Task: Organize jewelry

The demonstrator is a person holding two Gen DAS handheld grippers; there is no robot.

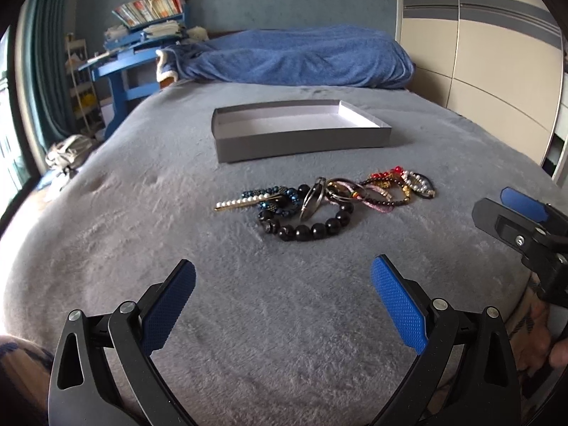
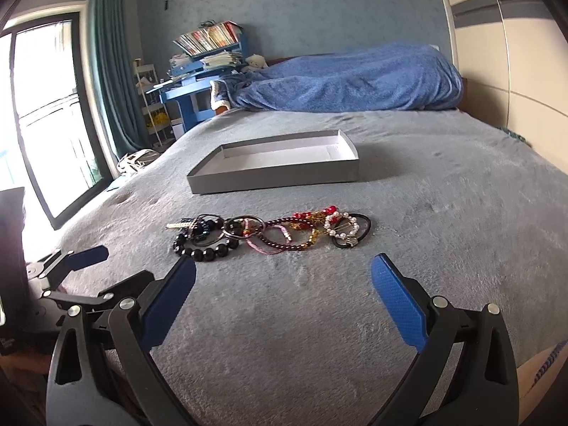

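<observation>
Both fingers (image 1: 170,305) (image 2: 397,305) spread wide, empty; jewelry pile (image 1: 319,202) just ahead, box (image 1: 301,149) beyond.

No legible text or labels anywhere

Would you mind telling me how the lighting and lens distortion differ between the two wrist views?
Right wrist view: the window at left is blown out white, and the grey box and jewelry pile stay evenly lit. Left wrist view: only a sliver of glare at the far left edge. Both views: fisheye bows the bed and darkens the corners.
</observation>
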